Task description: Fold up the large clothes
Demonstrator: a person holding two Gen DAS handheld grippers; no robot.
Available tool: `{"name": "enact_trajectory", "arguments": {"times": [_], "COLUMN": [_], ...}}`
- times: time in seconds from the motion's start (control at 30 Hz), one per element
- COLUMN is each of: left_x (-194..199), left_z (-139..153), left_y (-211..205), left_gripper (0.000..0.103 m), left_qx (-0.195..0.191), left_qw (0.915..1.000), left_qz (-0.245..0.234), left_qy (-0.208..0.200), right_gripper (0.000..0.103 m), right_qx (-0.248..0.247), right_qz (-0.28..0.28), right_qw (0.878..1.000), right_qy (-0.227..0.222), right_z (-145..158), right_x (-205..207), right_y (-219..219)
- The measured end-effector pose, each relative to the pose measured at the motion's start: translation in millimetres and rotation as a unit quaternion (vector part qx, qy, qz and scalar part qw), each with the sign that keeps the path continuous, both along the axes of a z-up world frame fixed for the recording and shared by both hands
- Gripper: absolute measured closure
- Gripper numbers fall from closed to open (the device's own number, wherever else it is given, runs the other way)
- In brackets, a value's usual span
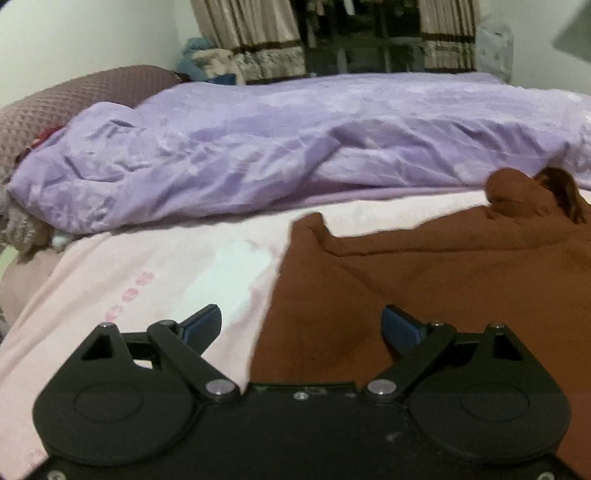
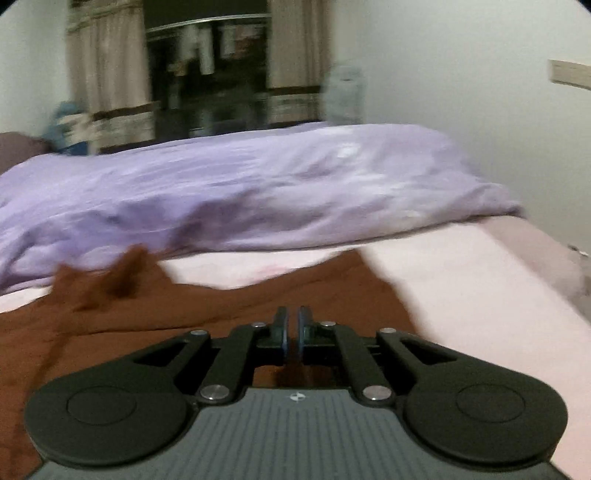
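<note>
Here, brown garment point(image 1: 424, 280) on pink sheet point(image 1: 147, 280).

This is a bedroom in a home. A big bed with a pink sheet point(image 1: 147, 266) fills the lower half of both views. A puffy purple blanket point(image 1: 280, 147) lies across the middle. At the top, striped curtains point(image 1: 251, 33) hang beside a dark window point(image 1: 362, 33).

Pretty dim indoor light, soft and flat, no harsh shadows. Right wrist view is smeared with motion blur, especially the curtains point(image 2: 110, 74). Left one's sharper. Fisheye bends both views' edges, corners go dark.
</note>
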State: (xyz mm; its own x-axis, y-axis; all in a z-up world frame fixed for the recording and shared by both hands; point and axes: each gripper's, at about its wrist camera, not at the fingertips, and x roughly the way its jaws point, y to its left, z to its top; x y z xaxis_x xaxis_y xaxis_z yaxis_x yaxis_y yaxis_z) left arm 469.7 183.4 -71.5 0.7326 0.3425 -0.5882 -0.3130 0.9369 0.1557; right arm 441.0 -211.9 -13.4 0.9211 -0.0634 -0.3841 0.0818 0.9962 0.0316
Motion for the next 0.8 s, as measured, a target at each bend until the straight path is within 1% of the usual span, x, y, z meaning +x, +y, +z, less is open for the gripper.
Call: {"name": "enact_trajectory", "arguments": {"times": [0.07, 0.1, 0.13, 0.17, 0.2, 0.3, 0.33, 0.4, 0.5, 0.53, 0.57, 0.63, 0.73, 0.77, 0.8], "left_x": [4.3, 3.7, 1.6, 1.7, 1.9, 2.3, 1.0, -6.4, -18.3, -20.7, -21.9, -18.9, -5.1, 0.1, 6.8], "left_z": [-12.7, -17.4, -20.2, -21.1, -20.4, -15.2, -10.2, 3.2, 24.9, 31.2, 36.0, 39.3, 30.3, 24.9, 18.7], "left_y": [-3.2, -3.0, -1.2, 0.4, 2.6, 2.1, 0.9, -4.5, -21.7, -29.8, -38.6, -55.5, -77.3, -84.2, -89.3], "left_gripper": [0.006, 0.005, 0.005, 0.005, 0.005, 0.005, 0.007, 0.007, 0.007, 0.007, 0.007, 0.007, 0.007, 0.007, 0.007], "left_qx": [0.007, 0.004, -0.008, -0.015, -0.022, -0.026, -0.024, -0.023, -0.037, -0.035, -0.034, -0.033, -0.033, -0.034, -0.037], "left_qw": [0.9999, 0.9999, 0.9999, 0.9998, 0.9997, 0.9995, 0.9995, 0.9995, 0.9988, 0.9985, 0.9981, 0.9970, 0.9963, 0.9958, 0.9952], "left_qz": [0.003, 0.004, 0.006, 0.011, 0.013, 0.015, 0.019, 0.022, -0.010, -0.019, -0.029, -0.053, -0.072, -0.080, -0.088], "left_qy": [0.013, 0.010, 0.003, 0.000, -0.001, 0.009, 0.011, -0.002, -0.030, -0.037, -0.042, -0.045, -0.033, -0.029, -0.023], "right_gripper": [0.099, 0.099, 0.100, 0.100, 0.100, 0.100, 0.100, 0.098, 0.095, 0.092, 0.091, 0.091, 0.091, 0.091, 0.091], "right_qx": [-0.004, 0.005, 0.023, 0.042, 0.050, 0.037, 0.027, 0.017, 0.010, 0.005, 0.005, 0.021, 0.057, 0.061, 0.054], "right_qz": [-0.020, -0.022, -0.020, -0.018, -0.015, -0.023, -0.033, -0.054, -0.054, -0.047, -0.031, 0.023, 0.095, 0.109, 0.115], "right_qw": [0.999, 0.998, 0.997, 0.998, 0.997, 0.997, 0.998, 0.998, 0.998, 0.997, 0.997, 0.996, 0.992, 0.991, 0.991], "right_qy": [0.037, 0.061, 0.072, 0.052, 0.056, 0.058, 0.047, 0.019, -0.043, -0.064, -0.077, -0.082, -0.055, -0.045, -0.035], "right_z": [-17.9, -34.0, -48.7, -52.0, -49.6, -42.4, -39.1, -26.7, -5.7, 1.4, 7.6, 15.7, 13.6, 9.8, 3.9], "right_x": [15.7, 25.5, 31.8, 28.6, 27.9, 27.1, 22.3, 6.7, -18.6, -28.4, -35.7, -43.1, -39.0, -34.3, -27.4], "right_y": [-21.9, -33.3, -42.0, -47.5, -49.6, -44.6, -40.2, -32.2, -6.0, 6.3, 17.6, 38.7, 66.4, 75.8, 86.1]}}
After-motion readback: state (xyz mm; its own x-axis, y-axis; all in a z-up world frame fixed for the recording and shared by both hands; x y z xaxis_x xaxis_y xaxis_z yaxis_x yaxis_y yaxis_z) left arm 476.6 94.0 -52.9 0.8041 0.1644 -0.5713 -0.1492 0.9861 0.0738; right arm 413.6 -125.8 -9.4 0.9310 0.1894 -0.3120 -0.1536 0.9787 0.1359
